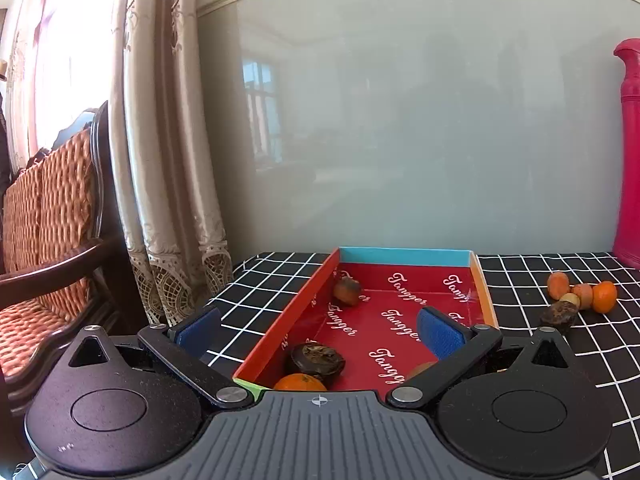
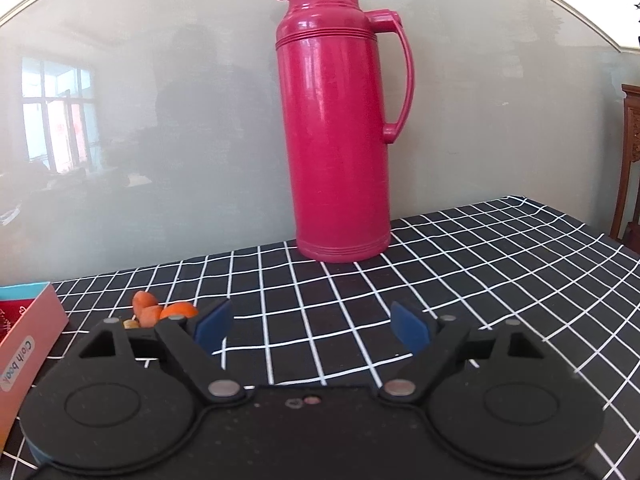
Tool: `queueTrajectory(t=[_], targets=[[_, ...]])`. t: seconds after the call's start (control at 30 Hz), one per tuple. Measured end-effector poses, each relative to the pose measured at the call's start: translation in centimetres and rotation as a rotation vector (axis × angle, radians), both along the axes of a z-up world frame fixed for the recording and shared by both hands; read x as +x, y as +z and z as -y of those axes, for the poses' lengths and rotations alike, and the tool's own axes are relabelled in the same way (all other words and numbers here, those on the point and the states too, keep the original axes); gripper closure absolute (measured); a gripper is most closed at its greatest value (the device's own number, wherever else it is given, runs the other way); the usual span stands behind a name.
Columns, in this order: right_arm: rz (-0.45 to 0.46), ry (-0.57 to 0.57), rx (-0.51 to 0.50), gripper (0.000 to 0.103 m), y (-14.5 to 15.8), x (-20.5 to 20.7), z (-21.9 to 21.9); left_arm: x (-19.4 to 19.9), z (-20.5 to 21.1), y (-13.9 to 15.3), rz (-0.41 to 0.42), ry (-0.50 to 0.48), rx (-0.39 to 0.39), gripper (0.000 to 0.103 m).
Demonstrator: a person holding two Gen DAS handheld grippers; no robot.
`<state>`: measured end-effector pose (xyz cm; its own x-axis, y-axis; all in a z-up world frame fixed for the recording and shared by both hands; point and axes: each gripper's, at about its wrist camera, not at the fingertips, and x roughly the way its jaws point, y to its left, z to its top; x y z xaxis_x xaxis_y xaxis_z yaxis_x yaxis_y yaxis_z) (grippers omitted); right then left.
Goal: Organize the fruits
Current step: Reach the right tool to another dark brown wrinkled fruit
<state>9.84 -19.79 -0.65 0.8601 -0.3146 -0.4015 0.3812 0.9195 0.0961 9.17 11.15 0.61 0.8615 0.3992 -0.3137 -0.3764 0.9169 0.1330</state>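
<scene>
A: Item one, the left gripper (image 1: pixel 320 332). What do we record?

B: Fingers (image 1: pixel 438 334) spread wide apart, holding nothing. One blue pad hangs over the red box (image 1: pixel 404 256), the other outside its left wall over the surface (image 1: pixel 272 280). We see no contact with any fruit.

A: Contents of the box?

B: We count a dark brown fruit (image 1: pixel 318 358) and an orange fruit (image 1: pixel 300 383) at the near end by the left wall, a brownish fruit (image 1: pixel 347 291) further along that wall toward the far end, and part of another piece behind the right finger, too hidden for us to name.

A: Item two, the right gripper (image 2: pixel 312 326).

B: Fingers (image 2: pixel 410 330) apart, empty, over bare checked cloth (image 2: pixel 460 264).

A: Loose fruit?

B: A small cluster (image 1: pixel 576 298) on the surface right of the box: several orange pieces, one pale, one dark.

A: Surroundings?

B: A tall pink flask (image 2: pixel 340 120) stands upright at the surface's far edge against a glossy grey wall panel (image 1: pixel 400 120). Beige curtains (image 1: pixel 168 160) and a wooden chair with woven cushions (image 1: pixel 52 208) stand off the left edge.
</scene>
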Motion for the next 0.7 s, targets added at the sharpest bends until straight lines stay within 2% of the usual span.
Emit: queueTrajectory(t=[0.4, 0.7], targets=[[0.007, 0.108, -0.057, 0.018, 0.0, 1.9, -4.6, -0.8, -3.0, -0.2, 0.003, 0.046, -0.014, 0.0], [-0.011, 0.18, -0.119, 0.018, -0.6, 4.0, -8.4, -0.8, -6.7, -1.1, -0.004, 0.129, -0.035, 0.0]])
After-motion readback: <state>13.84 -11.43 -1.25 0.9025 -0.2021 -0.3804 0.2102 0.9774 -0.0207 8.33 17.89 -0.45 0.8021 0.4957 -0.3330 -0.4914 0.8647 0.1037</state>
